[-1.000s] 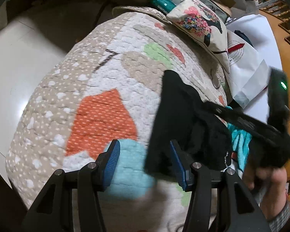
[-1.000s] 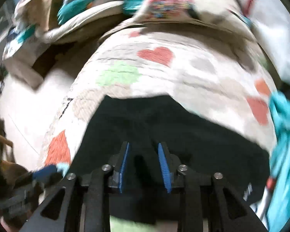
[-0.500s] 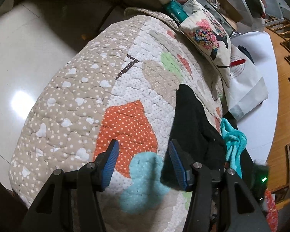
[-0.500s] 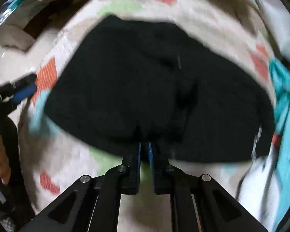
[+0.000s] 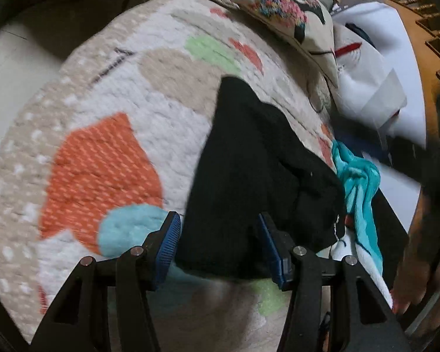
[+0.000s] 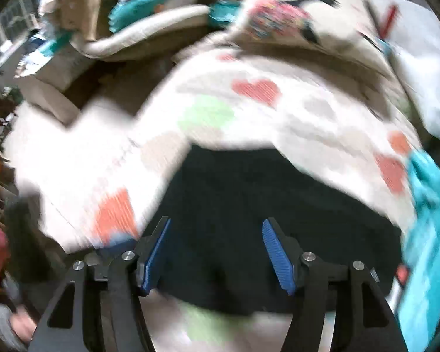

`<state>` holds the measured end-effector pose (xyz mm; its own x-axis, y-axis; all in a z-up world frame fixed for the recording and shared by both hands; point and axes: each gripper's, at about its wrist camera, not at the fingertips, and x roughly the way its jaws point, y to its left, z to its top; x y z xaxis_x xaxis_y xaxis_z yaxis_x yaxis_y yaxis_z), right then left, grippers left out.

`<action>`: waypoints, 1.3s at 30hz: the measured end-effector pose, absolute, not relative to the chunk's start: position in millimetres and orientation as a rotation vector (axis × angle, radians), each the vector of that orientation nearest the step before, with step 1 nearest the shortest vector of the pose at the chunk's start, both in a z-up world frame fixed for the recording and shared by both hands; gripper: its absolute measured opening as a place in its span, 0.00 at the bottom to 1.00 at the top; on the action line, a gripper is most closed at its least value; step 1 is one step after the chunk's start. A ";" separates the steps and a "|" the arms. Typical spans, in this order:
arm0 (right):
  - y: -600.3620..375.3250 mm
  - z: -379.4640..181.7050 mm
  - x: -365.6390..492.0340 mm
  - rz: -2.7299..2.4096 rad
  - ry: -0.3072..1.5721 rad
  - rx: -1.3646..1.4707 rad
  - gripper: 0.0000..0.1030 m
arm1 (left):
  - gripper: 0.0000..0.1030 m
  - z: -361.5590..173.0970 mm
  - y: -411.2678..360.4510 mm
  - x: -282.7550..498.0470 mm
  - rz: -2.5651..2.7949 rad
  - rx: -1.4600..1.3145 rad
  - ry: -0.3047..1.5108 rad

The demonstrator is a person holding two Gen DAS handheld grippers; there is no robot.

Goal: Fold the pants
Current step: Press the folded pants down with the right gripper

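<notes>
Black pants [image 5: 249,182] lie folded on the patchwork quilt [image 5: 108,135], beside a teal cloth [image 5: 358,182]. Left tool [image 5: 220,243] open, nothing gripped. Right tool [image 6: 215,252] has just been opening; jaws apart above the pants, pads clear.

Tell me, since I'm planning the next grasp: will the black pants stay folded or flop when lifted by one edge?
The black pants probably flop: soft cloth lying in limp layers on the quilt. Likely light. A one-edge lift would probably undo the fold.
</notes>
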<state>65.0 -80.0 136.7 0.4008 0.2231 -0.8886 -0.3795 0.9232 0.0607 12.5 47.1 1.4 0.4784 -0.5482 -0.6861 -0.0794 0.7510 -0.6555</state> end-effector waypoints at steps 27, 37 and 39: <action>62.9 70.5 152.5 0.403 1.249 -0.319 0.26 | 0.20 -11.3 113.4 6.4 -0.211 -0.772 1.014; -98.3 132.7 89.8 0.239 1.079 -0.111 0.49 | 0.35 -5.1 160.4 -4.7 -0.064 -0.817 0.919; -122.0 128.1 65.5 0.221 1.078 -0.056 0.49 | 0.35 -12.7 162.4 0.8 -0.042 -0.829 0.948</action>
